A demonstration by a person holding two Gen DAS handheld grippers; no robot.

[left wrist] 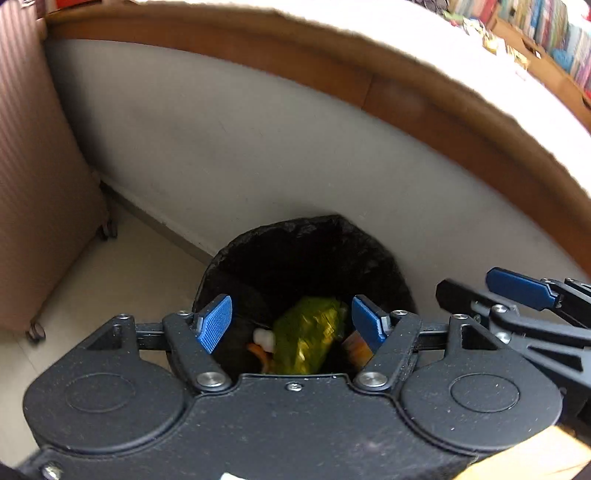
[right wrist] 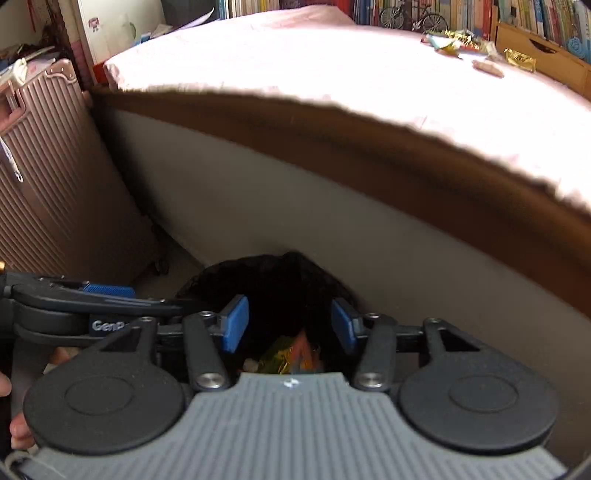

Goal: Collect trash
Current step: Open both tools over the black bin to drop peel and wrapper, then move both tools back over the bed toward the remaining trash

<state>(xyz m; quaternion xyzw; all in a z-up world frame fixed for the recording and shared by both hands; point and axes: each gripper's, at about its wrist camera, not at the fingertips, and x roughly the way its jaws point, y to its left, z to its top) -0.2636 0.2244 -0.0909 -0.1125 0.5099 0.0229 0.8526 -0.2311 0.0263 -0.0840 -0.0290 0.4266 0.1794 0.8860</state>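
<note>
A bin with a black liner (left wrist: 295, 240) (right wrist: 280, 266) stands on the floor against the bed's white side. My left gripper (left wrist: 291, 319) hangs open right over its mouth. Below the jaws, inside the bin, lies a crumpled green wrapper (left wrist: 306, 336) with white and orange scraps (left wrist: 264, 345) beside it; the pads do not touch it. My right gripper (right wrist: 288, 326) is open over the same bin, nothing between its pads, with green and orange wrappers (right wrist: 288, 356) beneath it. The two grippers sit side by side, each showing at the edge of the other's view.
A pink ribbed suitcase (left wrist: 37, 184) (right wrist: 55, 166) on wheels stands left of the bin. The bed's wooden rail (left wrist: 332, 74) and pink sheet (right wrist: 332, 74) overhang behind. Several wrappers (right wrist: 458, 44) and a gold packet (right wrist: 521, 59) lie on the bed near a bookshelf (right wrist: 535, 14).
</note>
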